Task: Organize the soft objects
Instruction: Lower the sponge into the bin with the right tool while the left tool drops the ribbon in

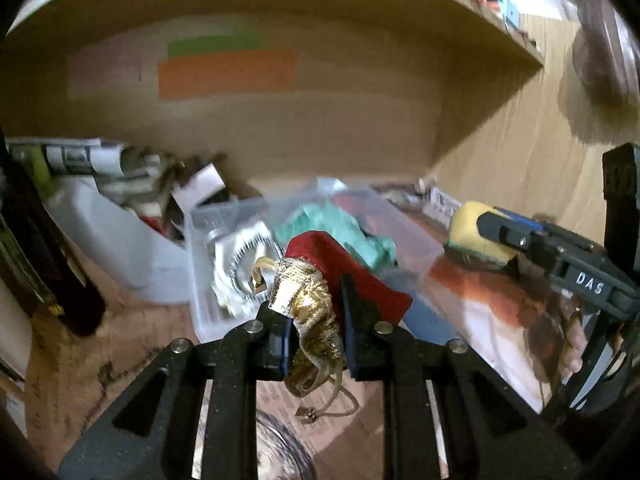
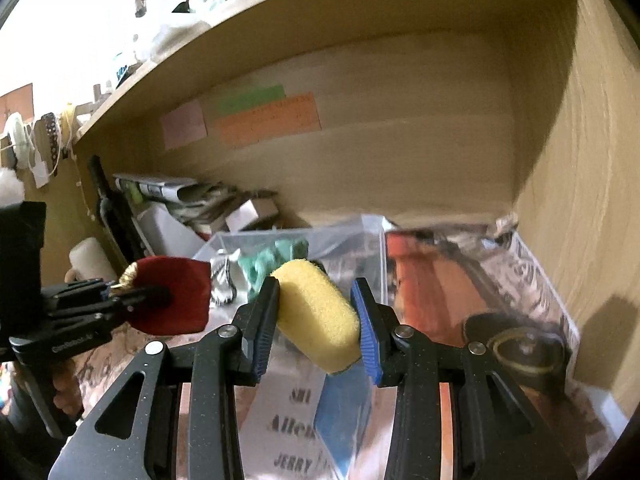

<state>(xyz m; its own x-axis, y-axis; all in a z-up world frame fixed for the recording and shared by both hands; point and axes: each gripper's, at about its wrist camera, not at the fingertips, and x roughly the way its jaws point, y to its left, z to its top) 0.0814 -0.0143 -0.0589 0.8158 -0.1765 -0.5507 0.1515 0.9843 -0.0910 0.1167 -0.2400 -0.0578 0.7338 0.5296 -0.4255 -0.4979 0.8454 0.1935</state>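
Left gripper (image 1: 316,332): jaws drawn in narrow, clamped on the gold neck of a red pouch (image 1: 344,268); the gold fabric bunches between the blue pads and a drawstring with a small gold end dangles below.
Left gripper seen from the right wrist view (image 2: 160,294): reaches in from the left, roughly level, the red pouch (image 2: 172,300) at its tip, held above the tabletop.
Right gripper (image 2: 316,320): jaws partly open, pressing both sides of a yellow sponge (image 2: 316,316); the sponge sits tilted between the blue pads, a darker layer showing at its lower end.
Right gripper seen from the left wrist view (image 1: 496,236): enters from the right, fingers pointing left, the yellow sponge (image 1: 468,232) at its tip, off the surface.
Hands: a few fingers of the person show under each gripper handle; the rest is hidden.
Tabletop (image 2: 424,308): covered with printed magazine pages, a dark round object (image 2: 520,348) lying to the right.
Clear plastic bin (image 2: 372,248): just beyond both grippers, holding a crumpled teal cloth (image 1: 340,228) and a silver item (image 1: 244,260).
Behind: white container (image 1: 116,236), rolled papers, wooden back panel with orange note (image 2: 268,122), green and pink notes beside it.
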